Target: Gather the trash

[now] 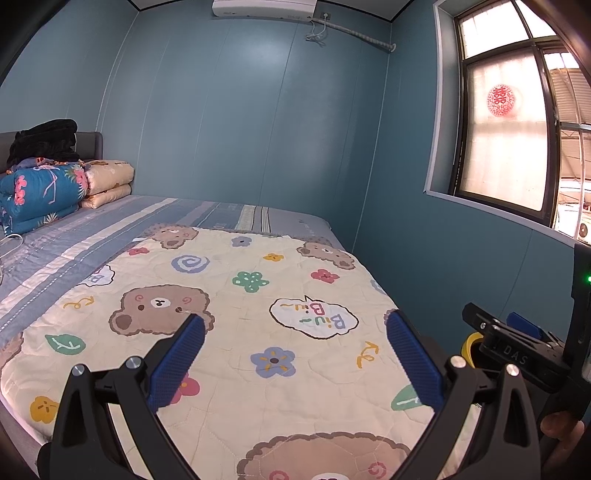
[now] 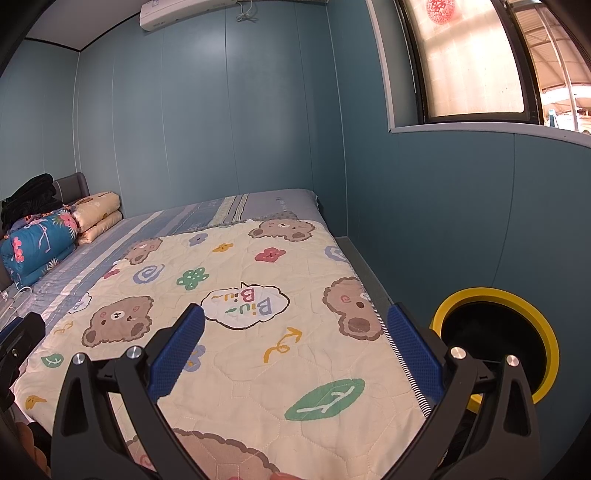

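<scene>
Left gripper: the left gripper [image 1: 295, 354] hangs over the foot end of the bed, its two blue fingers [image 1: 177, 363] spread wide with nothing between them but the quilt below.
Right gripper: the right gripper [image 2: 295, 350] is held just as wide apart, empty, over the right-hand edge of the same quilt; in the left camera's view its black body [image 1: 517, 350] shows low on the right, close beside the left one.
Bin: a round bin [image 2: 495, 339] with a yellow rim and a dark inside stands on the floor in the gap between the bed and the blue wall, just beyond the right gripper's right finger. From the left camera only a sliver of the yellow rim [image 1: 470, 345] peeks out behind the right gripper.
Trash: I can't make out any loose trash on the bed from either view.
Quilt: a cream quilt [image 1: 236, 325] printed with bears, flowers and a "Biu Biu" bubble lies flat over the near half of the bed.
Sheet: a blue and grey striped sheet [image 1: 110, 229] covers the far half.
Bedding pile: at the head end sit a folded blue flowered blanket [image 1: 40, 195], a folded cream one [image 1: 109, 181] beside it, and a black bundle [image 1: 46, 142] on top against the grey headboard [image 1: 94, 142].
Window: a dark-framed window [image 1: 506, 129] in the right wall carries a red paper cutting [image 1: 500, 100].
Air unit: a white air conditioner [image 1: 264, 8] hangs high on the far wall.
Hand: a bit of a hand [image 1: 561, 428] shows at the lower right of the left view.
</scene>
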{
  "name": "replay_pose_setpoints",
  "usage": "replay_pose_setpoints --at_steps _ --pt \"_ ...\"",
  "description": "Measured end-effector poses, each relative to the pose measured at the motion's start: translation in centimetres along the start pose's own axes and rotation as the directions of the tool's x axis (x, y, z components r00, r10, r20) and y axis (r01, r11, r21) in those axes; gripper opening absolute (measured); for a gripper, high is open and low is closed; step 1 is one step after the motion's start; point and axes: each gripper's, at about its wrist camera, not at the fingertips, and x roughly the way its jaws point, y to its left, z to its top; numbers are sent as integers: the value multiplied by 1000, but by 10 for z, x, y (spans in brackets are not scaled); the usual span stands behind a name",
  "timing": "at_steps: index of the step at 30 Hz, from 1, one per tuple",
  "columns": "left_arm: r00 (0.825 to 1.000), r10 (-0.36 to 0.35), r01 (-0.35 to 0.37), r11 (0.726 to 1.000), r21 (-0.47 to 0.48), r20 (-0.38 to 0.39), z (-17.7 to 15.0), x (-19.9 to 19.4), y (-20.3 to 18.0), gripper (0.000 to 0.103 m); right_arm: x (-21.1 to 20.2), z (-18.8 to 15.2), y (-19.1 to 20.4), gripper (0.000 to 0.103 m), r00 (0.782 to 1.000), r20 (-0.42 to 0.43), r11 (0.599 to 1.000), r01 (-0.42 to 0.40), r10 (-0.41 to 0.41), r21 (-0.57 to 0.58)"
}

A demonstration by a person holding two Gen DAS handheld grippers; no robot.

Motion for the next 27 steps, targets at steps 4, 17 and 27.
replay_pose_setpoints --at_steps 4,17,27 --pt "1000 -1 1 1000 -1 0 0 0 0 95 -1 -1 0 95 1000 0 1000 0 0 1" --pt "1000 -5 5 1000 -2 2 -1 -1 -1 95 0 0 -1 95 1000 0 1000 1 -1 1" --pt "1000 -6 6 1000 -4 2 -1 -2 -2 95 0 0 -1 95 1000 -1 1000 0 0 2"
